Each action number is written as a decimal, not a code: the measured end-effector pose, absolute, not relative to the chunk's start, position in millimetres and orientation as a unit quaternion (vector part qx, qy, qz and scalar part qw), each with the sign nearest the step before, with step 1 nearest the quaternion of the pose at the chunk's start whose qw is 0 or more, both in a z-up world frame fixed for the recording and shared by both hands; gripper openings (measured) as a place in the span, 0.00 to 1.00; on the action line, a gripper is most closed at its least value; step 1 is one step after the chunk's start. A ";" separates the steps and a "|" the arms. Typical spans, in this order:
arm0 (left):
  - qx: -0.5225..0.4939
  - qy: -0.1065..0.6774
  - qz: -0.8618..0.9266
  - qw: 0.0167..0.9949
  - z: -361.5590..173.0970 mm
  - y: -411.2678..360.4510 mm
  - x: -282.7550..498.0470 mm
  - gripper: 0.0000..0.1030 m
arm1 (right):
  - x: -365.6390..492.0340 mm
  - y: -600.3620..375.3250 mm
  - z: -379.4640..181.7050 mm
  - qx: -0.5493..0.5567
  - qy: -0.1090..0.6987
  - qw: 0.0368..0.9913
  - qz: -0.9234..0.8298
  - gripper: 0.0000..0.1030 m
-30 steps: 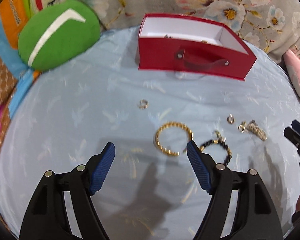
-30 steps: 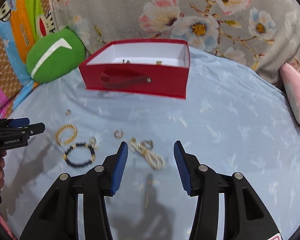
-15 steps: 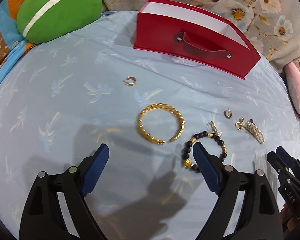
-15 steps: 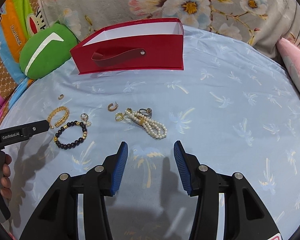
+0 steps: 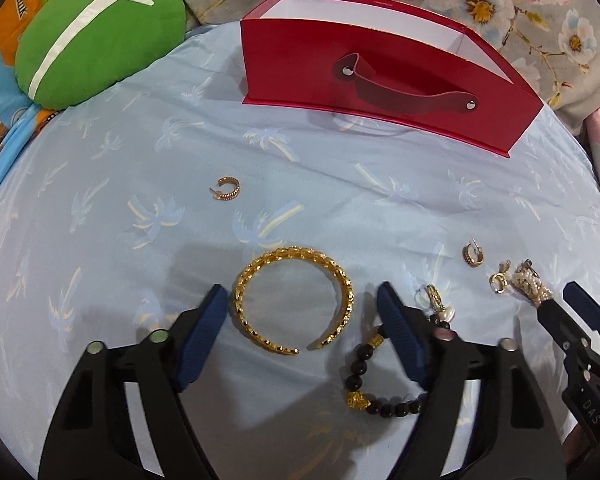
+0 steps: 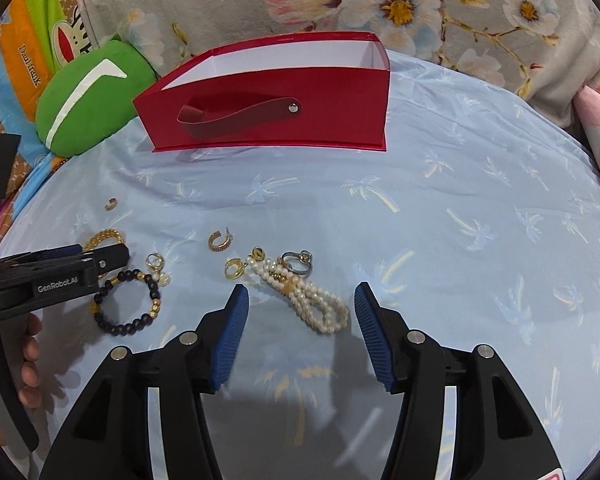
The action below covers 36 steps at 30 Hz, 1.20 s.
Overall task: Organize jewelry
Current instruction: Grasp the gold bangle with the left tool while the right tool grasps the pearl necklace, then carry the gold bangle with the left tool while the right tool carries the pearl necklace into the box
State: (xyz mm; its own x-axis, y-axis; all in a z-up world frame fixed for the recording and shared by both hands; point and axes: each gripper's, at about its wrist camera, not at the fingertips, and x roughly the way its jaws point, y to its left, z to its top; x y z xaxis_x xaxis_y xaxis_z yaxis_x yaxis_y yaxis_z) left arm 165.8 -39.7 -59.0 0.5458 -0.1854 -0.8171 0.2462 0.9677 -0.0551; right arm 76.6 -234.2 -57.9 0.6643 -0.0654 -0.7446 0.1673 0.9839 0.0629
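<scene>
A: Both grippers dropped closer to the bed. Left gripper [image 5: 300, 312] jaws apart and closing, gold bangle [image 5: 294, 300] between them, no contact.

B: Right gripper [image 6: 302, 312]?

A: Jaws apart, opening, pearl bracelet [image 6: 312, 298] between them, untouched. Red box [image 6: 276, 120] stands at the far edge.

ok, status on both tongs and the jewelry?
Left tongs closing around gold cuff bangle, no contact yet. Right tongs opening over white pearl bracelet, empty. Red open box unobstructed.
</scene>
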 end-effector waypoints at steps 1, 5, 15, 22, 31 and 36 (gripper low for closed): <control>0.033 0.460 -0.125 0.878 -58.4 -39.4 165.5 0.63 | 79.1 -235.3 -59.6 0.063 0.407 0.909 -0.064 0.53; 0.022 0.462 -0.137 0.876 -56.2 -35.6 165.2 0.55 | 84.7 -241.4 -66.1 0.080 0.419 0.903 -0.053 0.52; -0.005 0.467 -0.177 0.867 -51.1 -29.9 150.2 0.55 | 71.1 -227.7 -65.0 0.086 0.424 0.901 -0.024 0.17; -0.003 0.449 -0.180 0.875 -34.2 -20.7 128.6 0.55 | 48.6 -224.3 -50.3 0.108 0.403 0.909 -0.016 0.17; -0.017 0.422 -0.194 0.885 -3.8 -6.2 101.2 0.55 | 22.4 -216.9 -19.7 0.117 0.369 0.922 -0.004 0.17; -0.024 0.404 -0.200 0.892 17.2 -2.8 90.8 0.55 | 13.6 -213.9 -0.1 0.117 0.348 0.930 0.000 0.17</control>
State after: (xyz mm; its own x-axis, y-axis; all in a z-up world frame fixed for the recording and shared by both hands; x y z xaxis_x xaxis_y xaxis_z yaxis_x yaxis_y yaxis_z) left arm 90.8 -2.8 17.2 0.5933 -0.3763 -0.7116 0.3381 0.9187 -0.2040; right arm 13.6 -213.9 -0.1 0.7575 0.0823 -0.6476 0.0810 0.9725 0.2183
